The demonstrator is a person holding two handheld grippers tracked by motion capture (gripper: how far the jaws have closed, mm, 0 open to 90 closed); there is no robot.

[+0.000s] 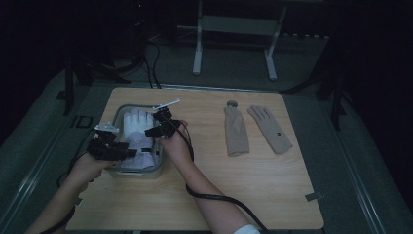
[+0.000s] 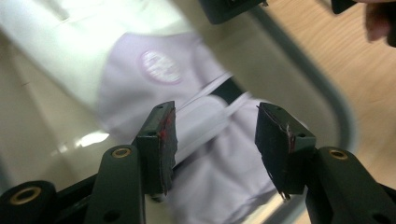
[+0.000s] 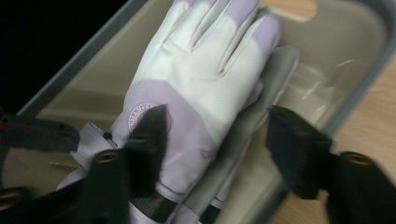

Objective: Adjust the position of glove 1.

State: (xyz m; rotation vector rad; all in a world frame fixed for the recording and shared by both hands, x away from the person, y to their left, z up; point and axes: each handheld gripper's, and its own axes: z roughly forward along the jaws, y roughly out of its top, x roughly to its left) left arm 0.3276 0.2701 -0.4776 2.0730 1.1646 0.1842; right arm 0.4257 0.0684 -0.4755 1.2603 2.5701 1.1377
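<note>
A white and lavender glove (image 1: pixel 136 131) lies palm down in a grey tray (image 1: pixel 160 163) at the table's left. In the right gripper view the glove (image 3: pixel 205 79) rests on a second glove (image 3: pixel 266 93) that shows from under its edge. My left gripper (image 1: pixel 116 147) hangs open over the cuff end, its jaws on either side of the lavender cuff (image 2: pixel 210 126). My right gripper (image 1: pixel 158 124) is open above the tray's right side, and its jaws (image 3: pixel 219 140) straddle the glove's wrist without closing on it.
Two beige gloves (image 1: pixel 236 131) (image 1: pixel 270 129) lie flat on the wooden table (image 1: pixel 209 165) to the right, with a small round disc (image 1: pixel 232 103) above them. The tray's rim (image 2: pixel 327 102) borders bare wood. A white stand (image 1: pixel 234 29) is beyond the table.
</note>
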